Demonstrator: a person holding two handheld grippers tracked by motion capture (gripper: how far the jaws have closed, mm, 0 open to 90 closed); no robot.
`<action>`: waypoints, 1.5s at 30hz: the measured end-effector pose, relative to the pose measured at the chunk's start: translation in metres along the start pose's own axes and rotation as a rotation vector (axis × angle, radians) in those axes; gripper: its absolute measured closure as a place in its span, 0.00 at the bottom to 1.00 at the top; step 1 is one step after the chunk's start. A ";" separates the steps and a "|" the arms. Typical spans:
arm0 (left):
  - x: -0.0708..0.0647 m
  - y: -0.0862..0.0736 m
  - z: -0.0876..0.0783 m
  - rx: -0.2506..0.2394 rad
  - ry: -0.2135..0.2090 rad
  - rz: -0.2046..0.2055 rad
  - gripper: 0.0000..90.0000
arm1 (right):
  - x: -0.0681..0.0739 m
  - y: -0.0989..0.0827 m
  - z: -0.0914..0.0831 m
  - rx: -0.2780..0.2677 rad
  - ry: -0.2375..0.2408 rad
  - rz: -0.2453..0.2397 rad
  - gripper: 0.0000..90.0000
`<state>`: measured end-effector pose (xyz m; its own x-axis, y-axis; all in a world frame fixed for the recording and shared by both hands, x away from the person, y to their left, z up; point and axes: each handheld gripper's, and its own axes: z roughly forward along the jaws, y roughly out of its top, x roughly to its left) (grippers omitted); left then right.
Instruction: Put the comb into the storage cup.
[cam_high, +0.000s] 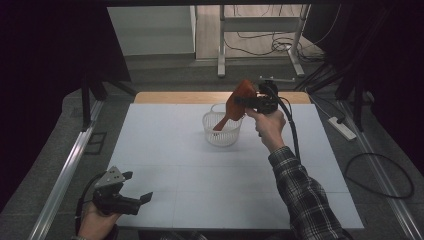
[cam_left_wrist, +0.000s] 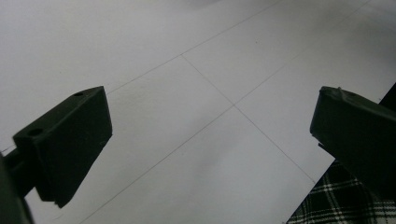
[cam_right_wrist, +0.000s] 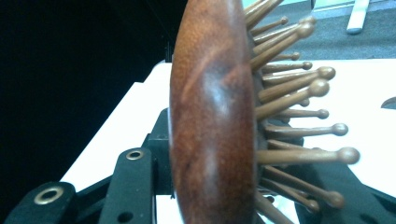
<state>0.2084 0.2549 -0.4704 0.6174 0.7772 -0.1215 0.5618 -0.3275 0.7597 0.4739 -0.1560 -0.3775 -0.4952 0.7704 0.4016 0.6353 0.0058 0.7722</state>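
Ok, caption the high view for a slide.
Right gripper holds a wooden hairbrush over a white basket.

Count, high view: one white surface (cam_high: 165, 150). One white mesh basket (cam_high: 222, 129) on it. One wooden hairbrush (cam_high: 235, 104), reddish-brown; its pegs run to roughly twenty in the right claw view, though they overlap too much for a firm tally. Two claws: left claw (cam_high: 137, 186), right claw (cam_high: 245, 100). One plaid sleeve (cam_high: 305, 195). Two hands.
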 end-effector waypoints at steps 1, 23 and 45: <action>0.000 0.000 0.000 0.000 0.000 0.001 0.00 | 0.000 -0.001 0.001 0.003 -0.001 0.001 0.61; 0.001 0.000 0.000 -0.002 -0.006 0.002 0.00 | -0.006 -0.018 0.021 0.044 0.002 0.012 0.61; 0.001 0.000 0.000 -0.001 -0.010 -0.001 0.00 | -0.029 -0.028 0.021 0.046 0.000 0.091 0.51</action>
<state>0.2088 0.2560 -0.4708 0.6220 0.7724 -0.1286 0.5622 -0.3261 0.7600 0.4831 -0.1650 -0.4219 -0.4347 0.7688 0.4690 0.7039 -0.0347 0.7094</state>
